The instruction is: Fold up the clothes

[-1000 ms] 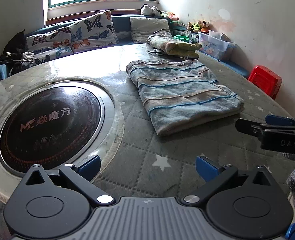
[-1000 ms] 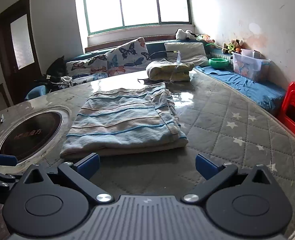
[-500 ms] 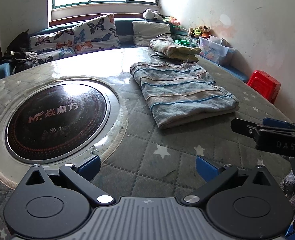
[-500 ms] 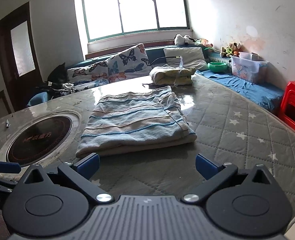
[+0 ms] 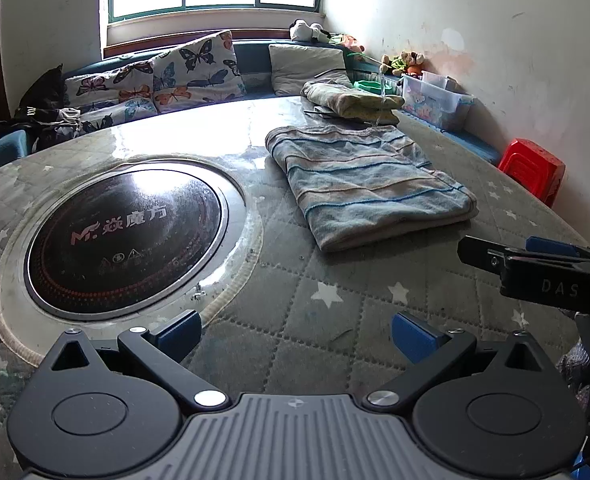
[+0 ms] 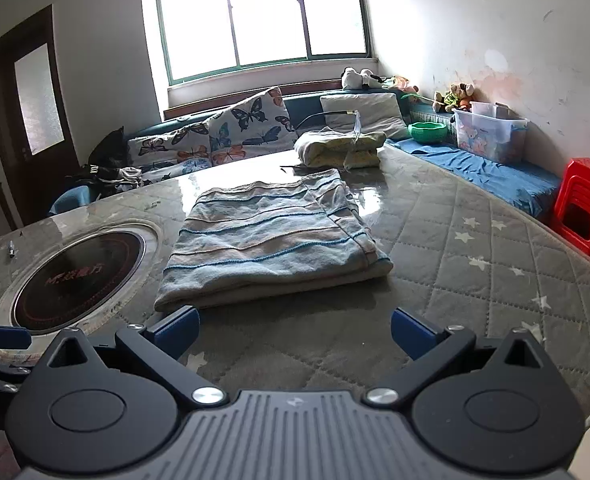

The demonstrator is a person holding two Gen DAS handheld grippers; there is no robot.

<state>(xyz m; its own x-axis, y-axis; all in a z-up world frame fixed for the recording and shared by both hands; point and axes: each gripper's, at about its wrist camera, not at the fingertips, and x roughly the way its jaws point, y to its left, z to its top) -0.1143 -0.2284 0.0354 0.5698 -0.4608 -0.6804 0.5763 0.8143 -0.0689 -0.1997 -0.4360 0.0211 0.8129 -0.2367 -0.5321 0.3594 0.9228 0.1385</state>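
Lying flat on the quilted worktop (image 6: 475, 248), the striped cloth (image 6: 271, 240) was found folded into a neat rectangle, placed beside the round cooker plate (image 6: 75, 276) and not on it, presumably to keep fabric off the glass. A second folded cloth (image 6: 339, 148) sat behind it toward the far edge, which suggested finished items were being set back out of the way. The left claw (image 5: 295, 332) hovered low over bare worktop, its jaws spread wide and empty. The right claw (image 6: 293, 330) was likewise fully spread with nothing between its blue pads (image 6: 177, 326), pointed at the near edge of the striped cloth but clear of it. Judged from this layout, the fold appeared complete or nearly so.
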